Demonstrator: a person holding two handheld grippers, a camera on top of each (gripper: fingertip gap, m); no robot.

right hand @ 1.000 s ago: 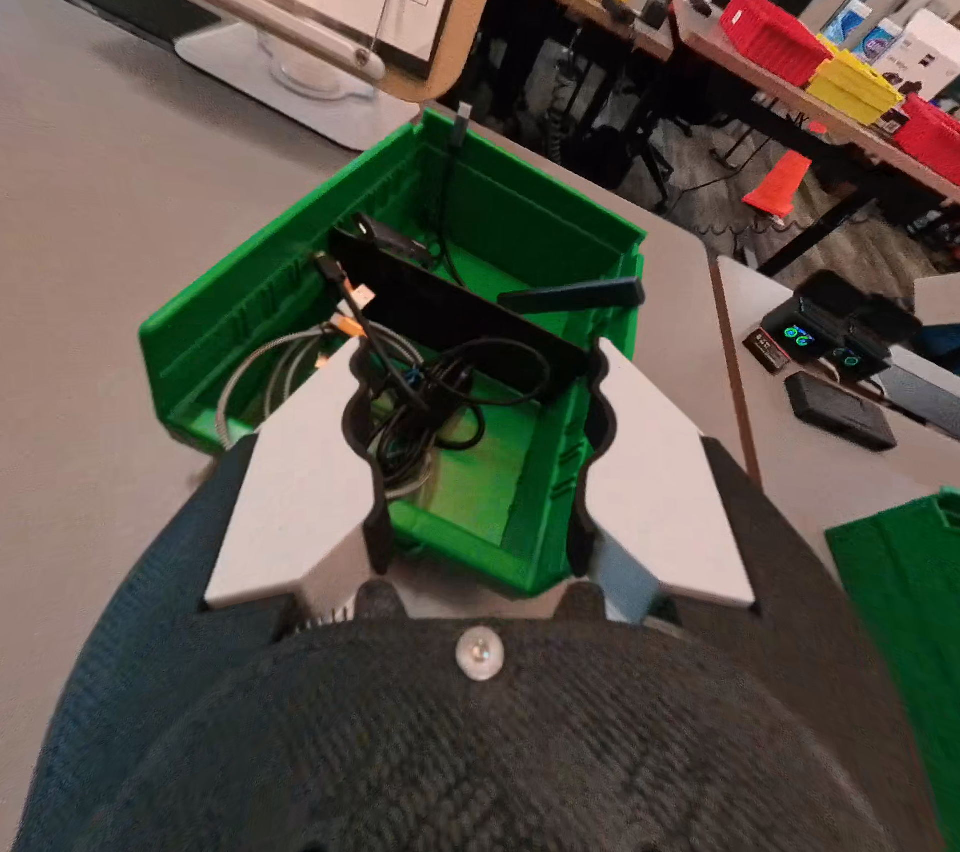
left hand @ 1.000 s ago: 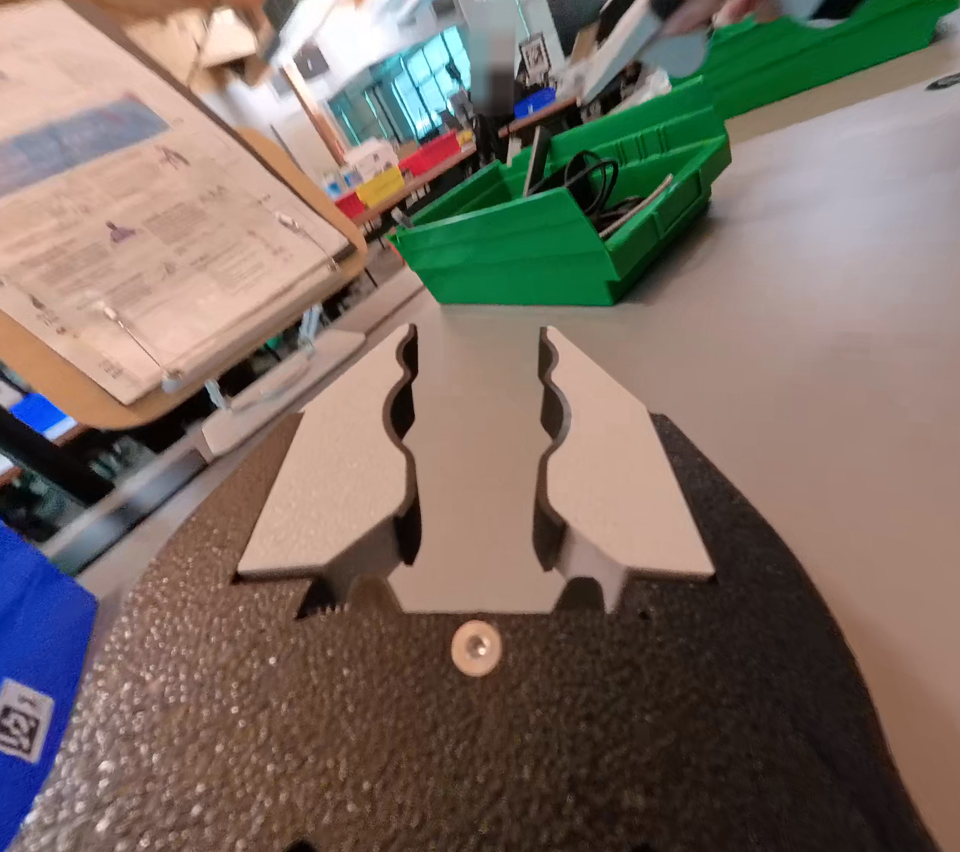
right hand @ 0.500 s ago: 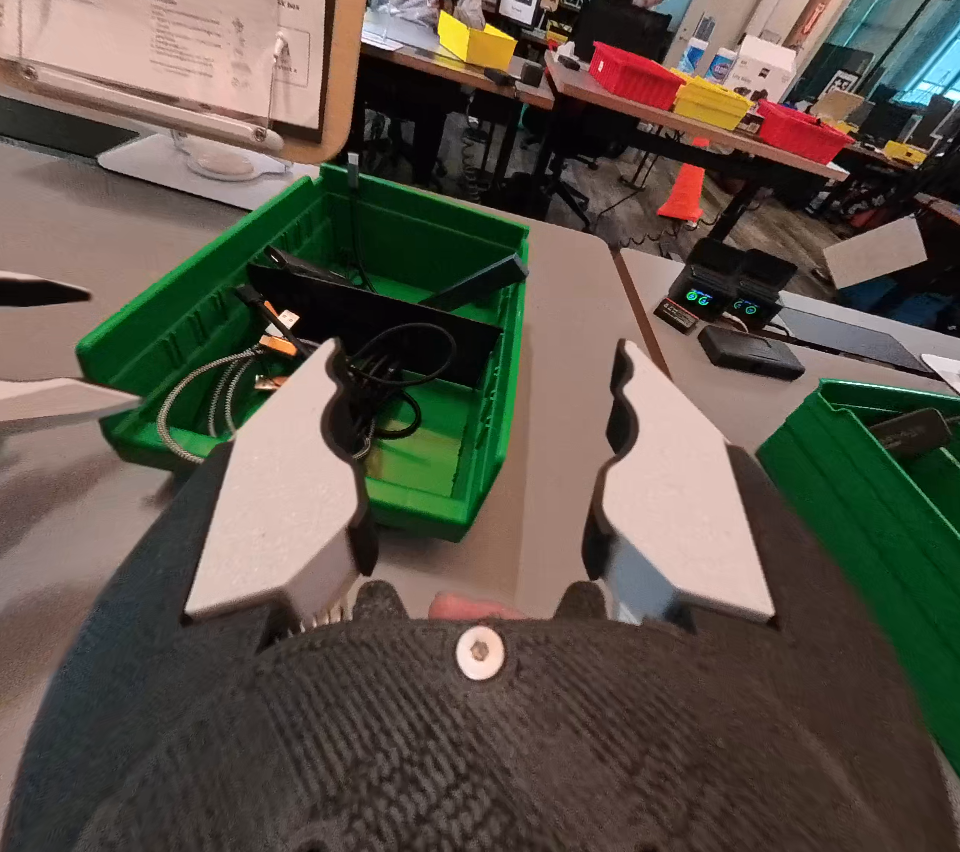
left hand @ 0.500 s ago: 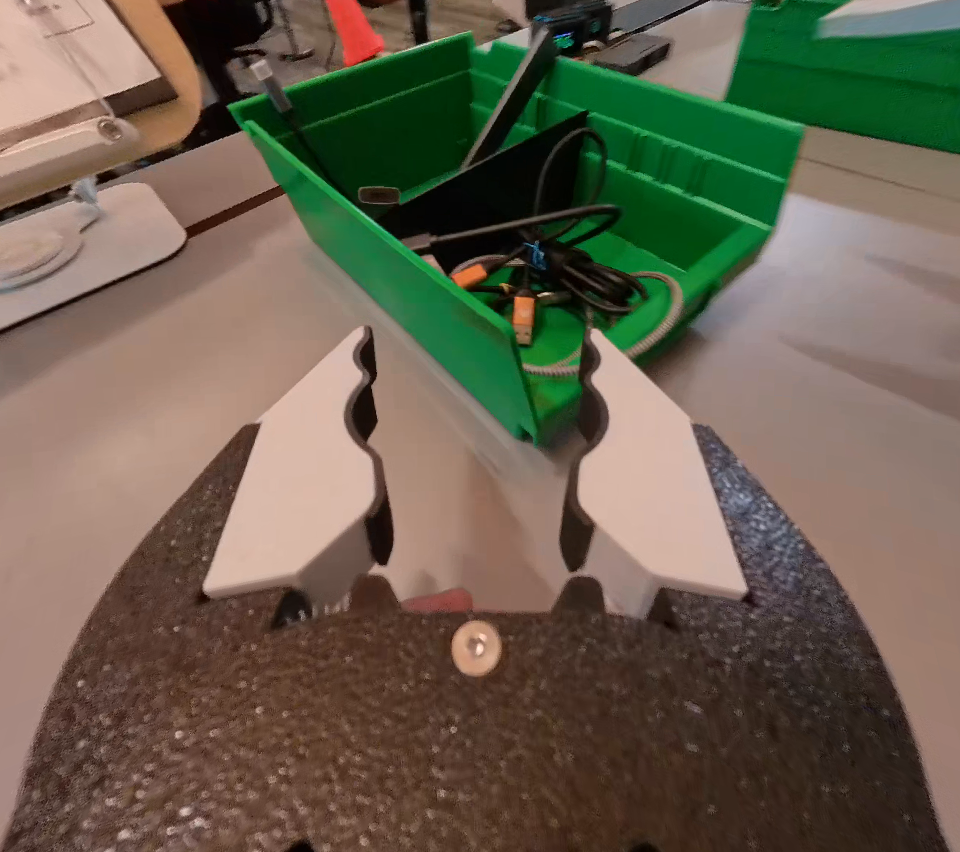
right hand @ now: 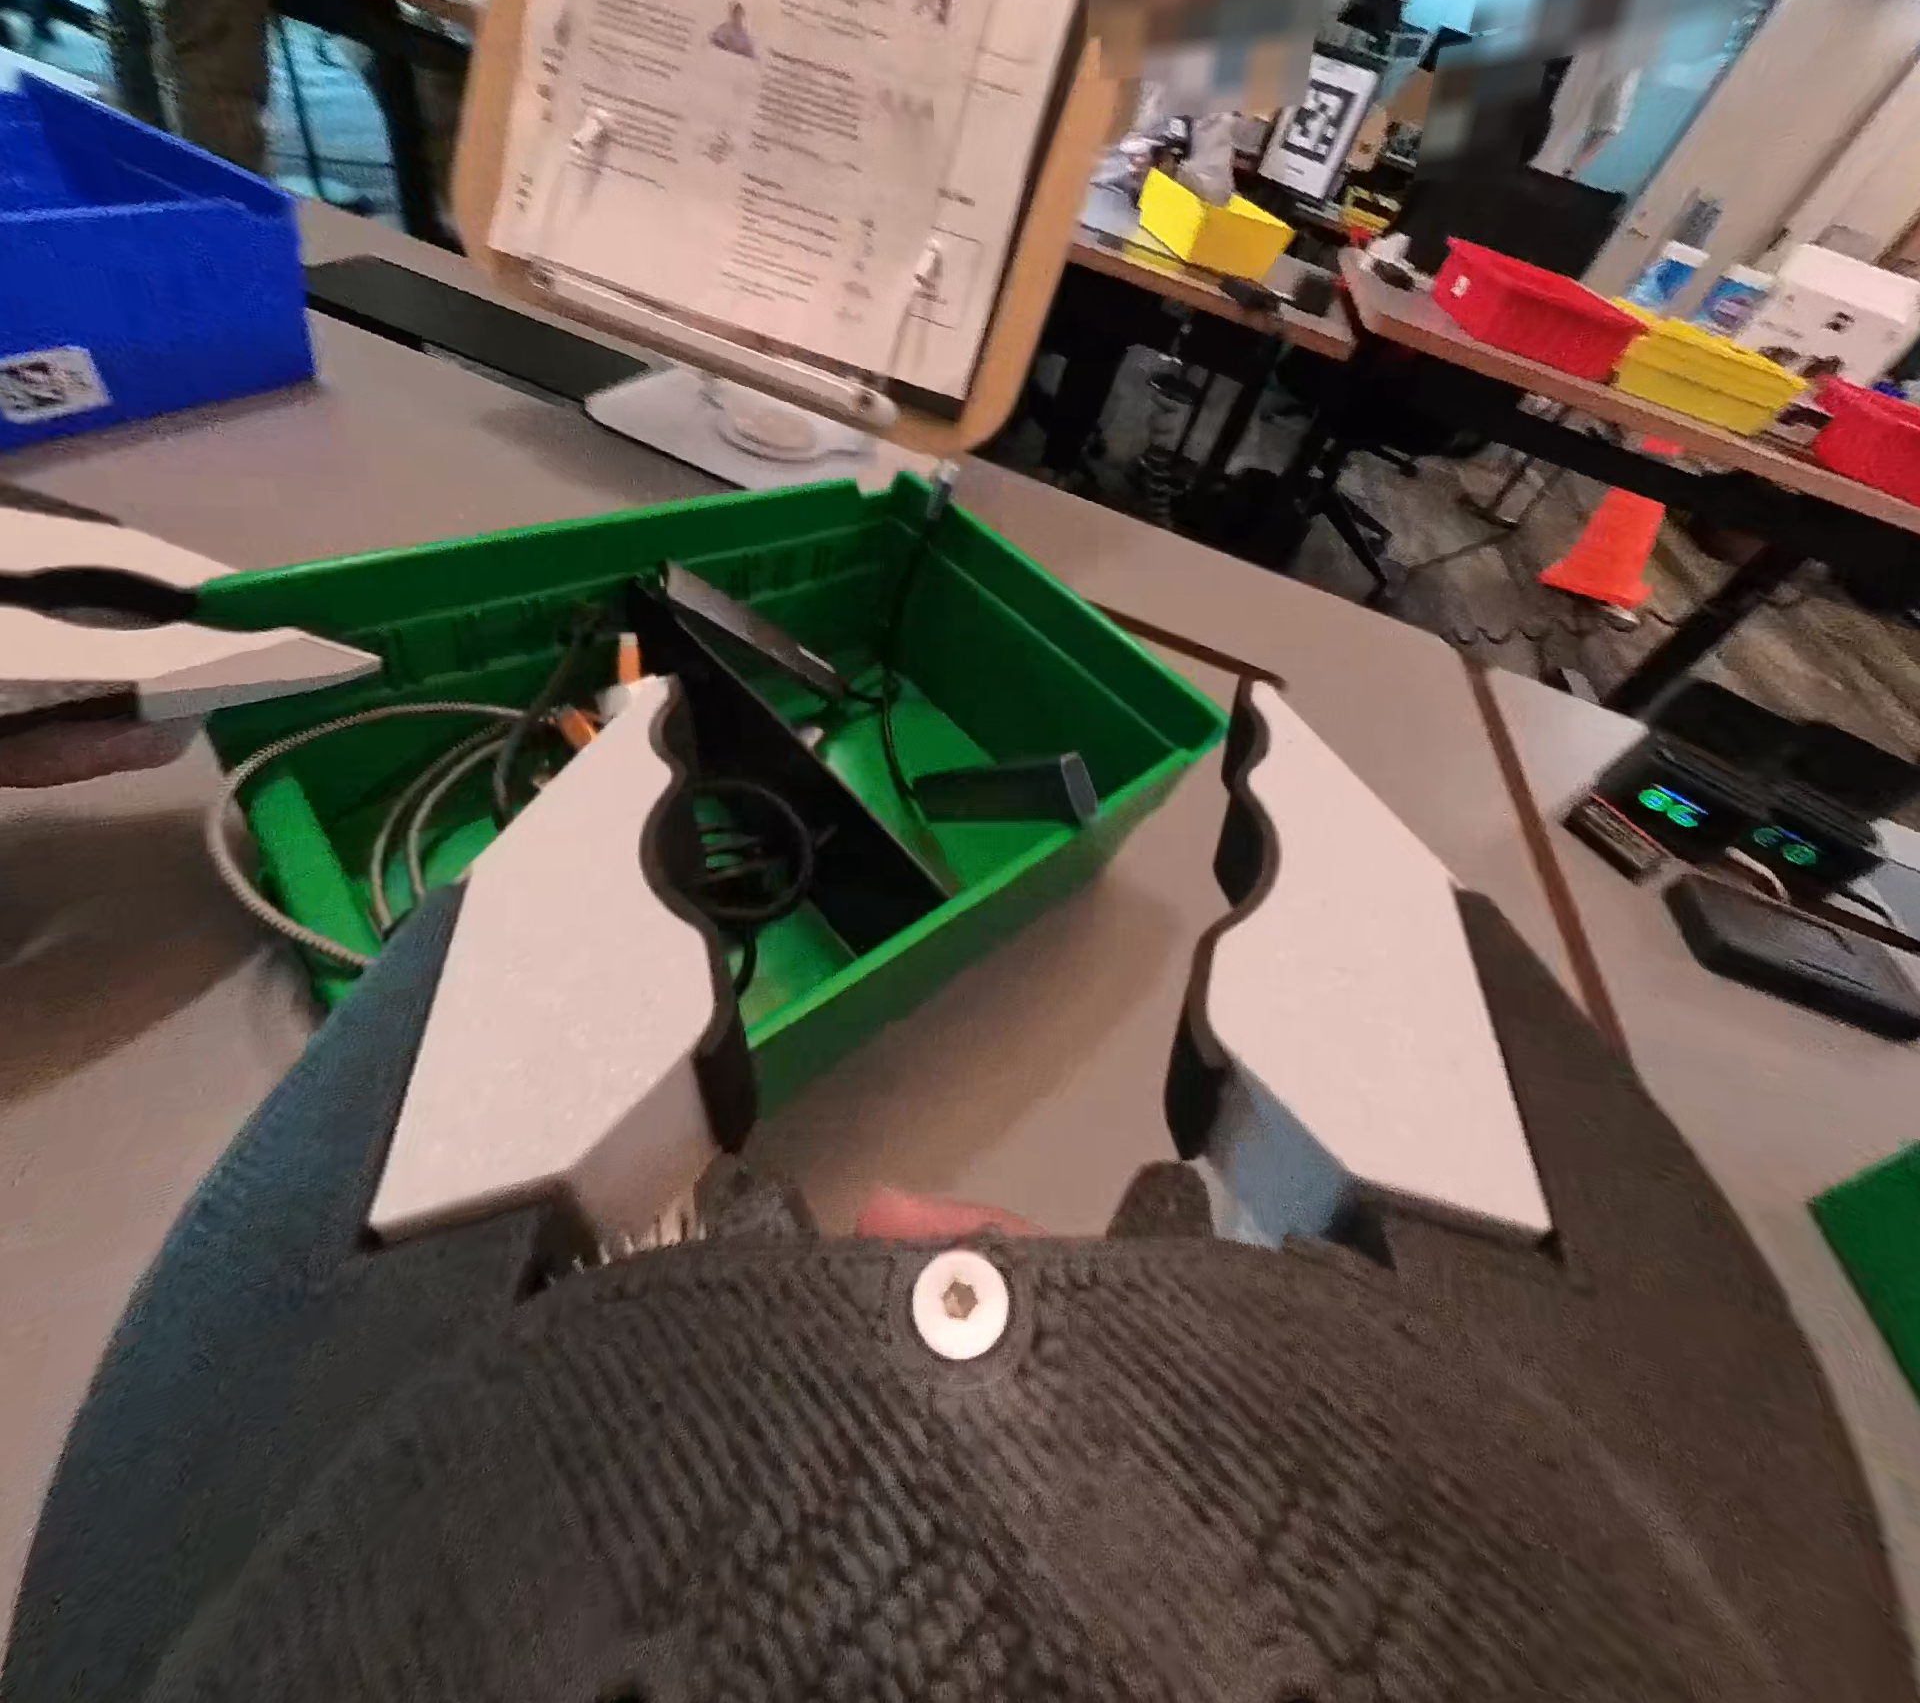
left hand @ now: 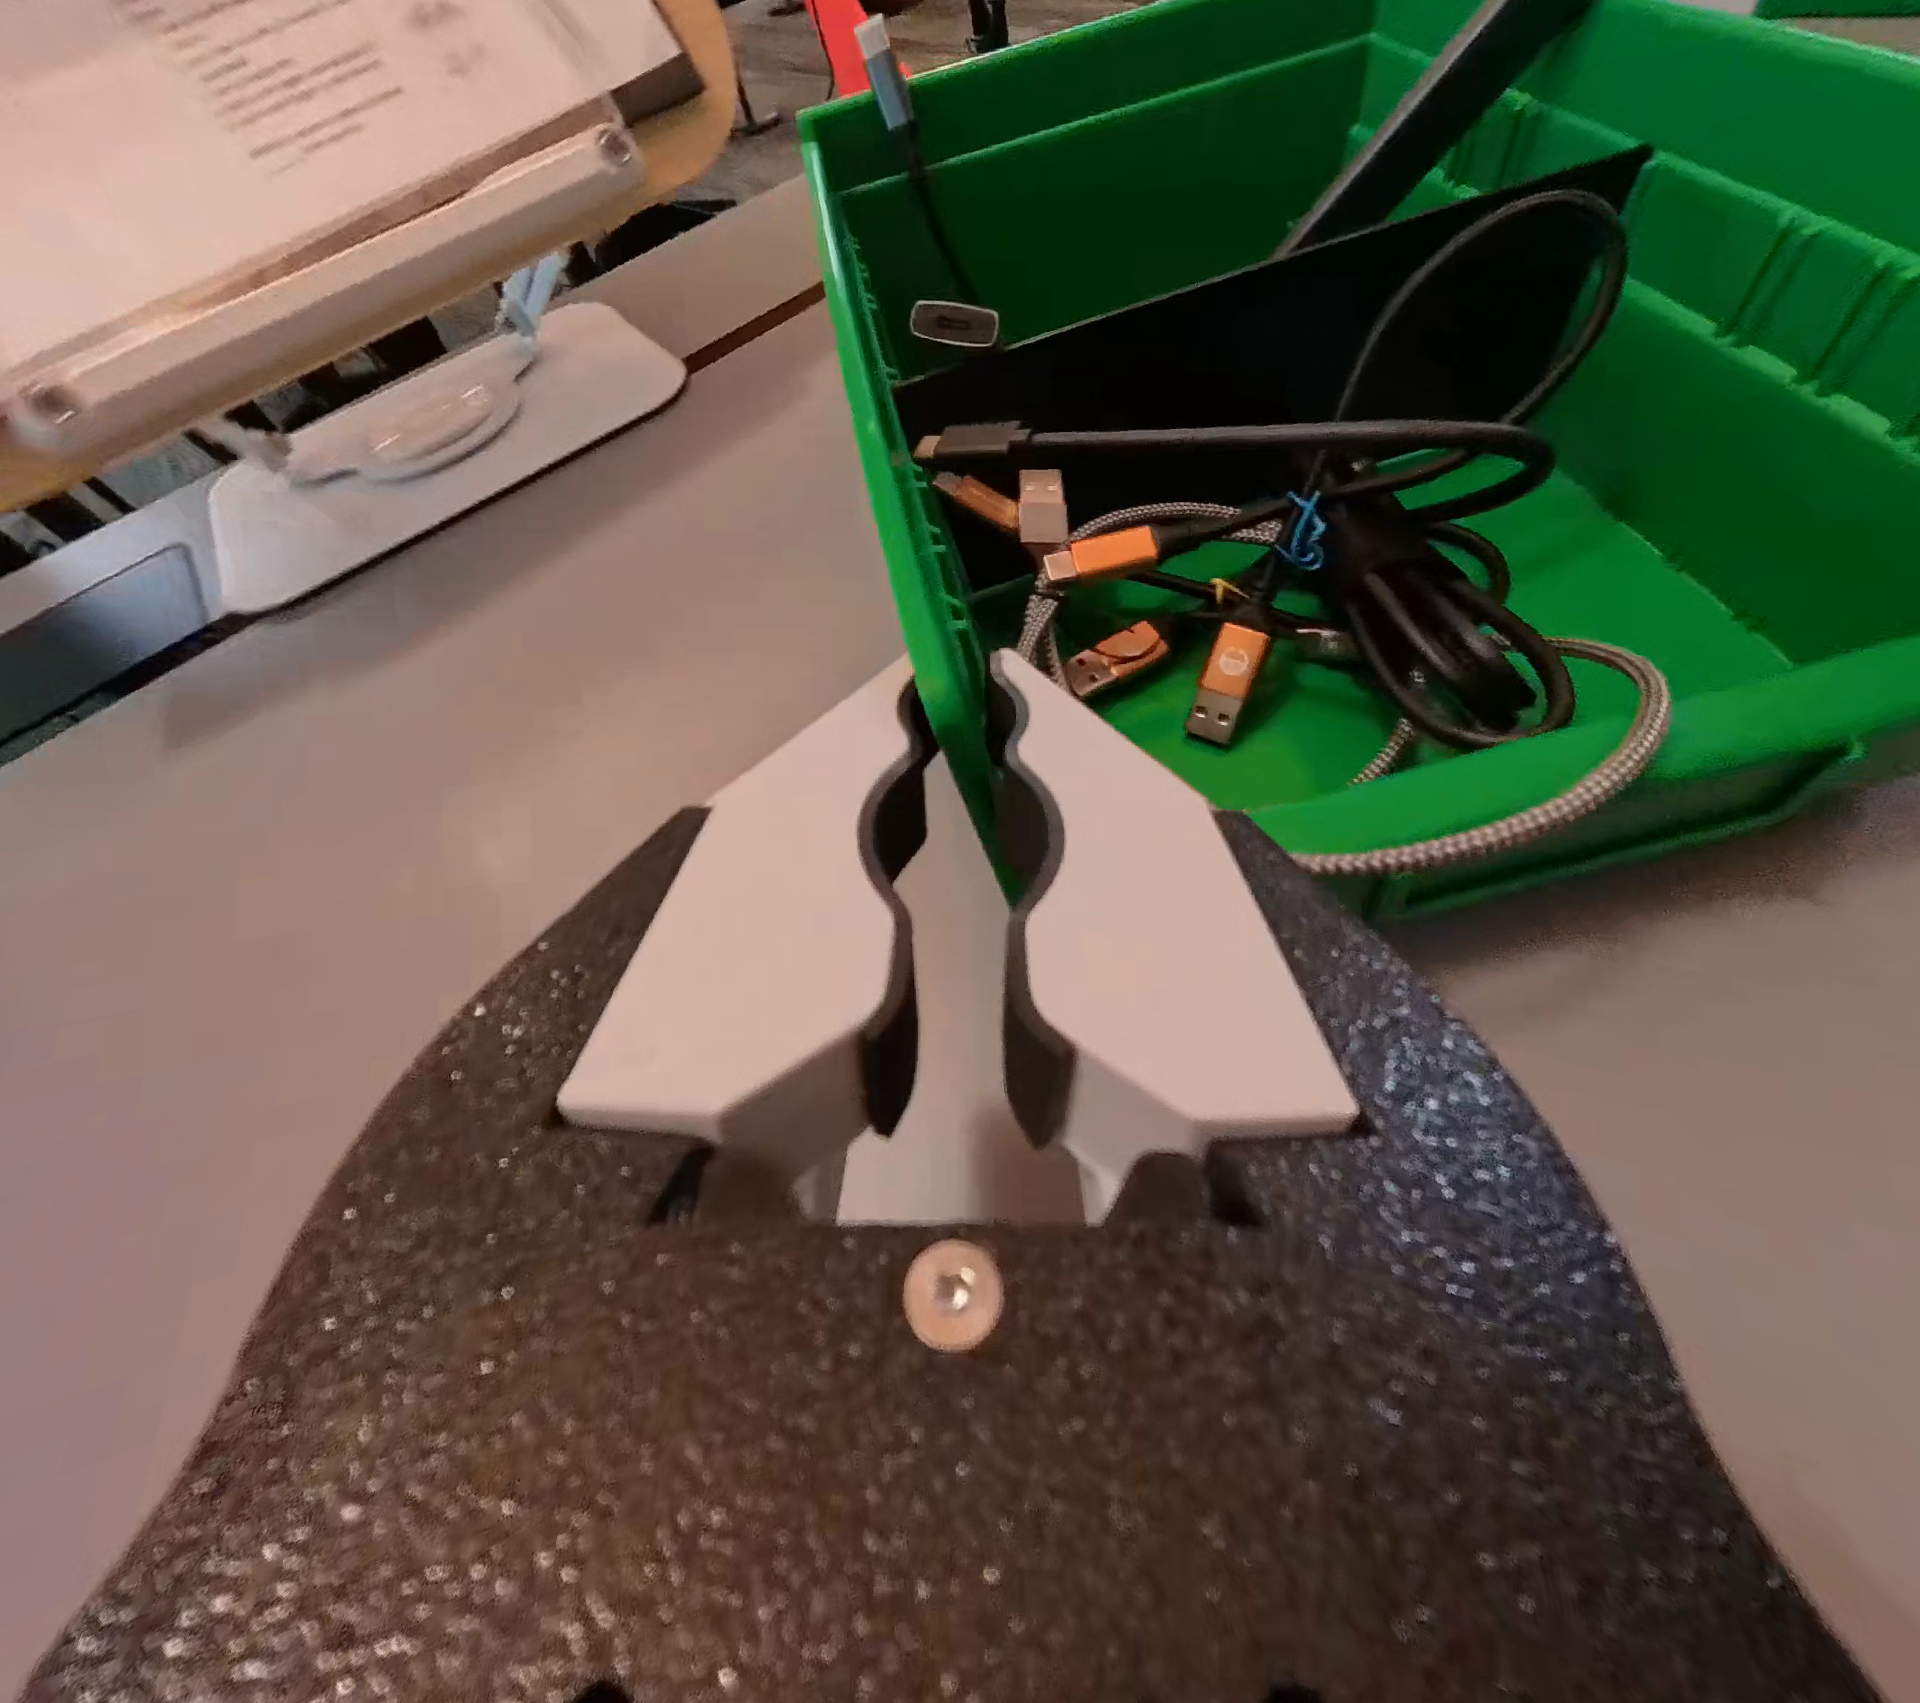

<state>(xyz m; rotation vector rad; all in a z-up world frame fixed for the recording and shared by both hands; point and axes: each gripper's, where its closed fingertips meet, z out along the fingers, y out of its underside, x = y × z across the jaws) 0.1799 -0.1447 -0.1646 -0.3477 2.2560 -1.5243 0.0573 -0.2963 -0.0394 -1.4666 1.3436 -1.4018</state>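
Grey tabletop (left hand: 520,822) | left gripper (left hand: 954,723), open 0.5 s ago, now closed on green bin (left hand: 1714,126) near wall | right gripper (right hand: 951,723) held wide open, empty, above bin.

Left wrist view looks low and close along a green bin's (left hand: 1164,126) side wall; right wrist view looks down from farther back. Both share the bin and document stand (right hand: 769,95).
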